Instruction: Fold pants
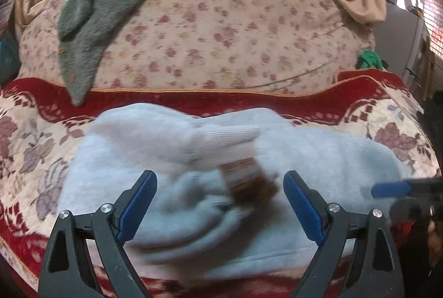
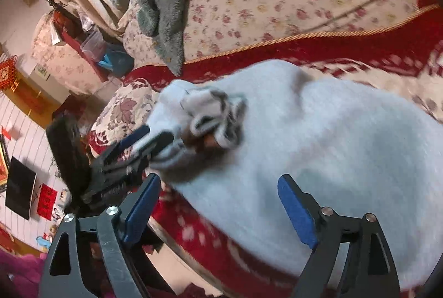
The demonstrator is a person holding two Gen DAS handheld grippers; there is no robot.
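Observation:
The pale blue-white fleece pants [image 1: 171, 154] lie bunched on the red floral sofa seat [image 1: 33, 137], with a ribbed cuff [image 1: 227, 140] and a brown patch on top. My left gripper [image 1: 220, 204] hovers just above them, jaws wide open and empty. The right gripper's blue tip [image 1: 390, 188] shows at the right edge of the left wrist view. In the right wrist view the pants [image 2: 318, 137] fill the centre. My right gripper [image 2: 218, 204] is open and empty over their near edge. The left gripper [image 2: 144, 143] shows at the pants' left end.
A grey fleece garment [image 1: 91, 21] hangs over the floral sofa back [image 1: 221, 26]. A green item [image 1: 369, 60] sits at the sofa's right end. The sofa's front edge [image 2: 177, 245] drops off to the floor at the left, with furniture and a dark screen [image 2: 20, 187] beyond.

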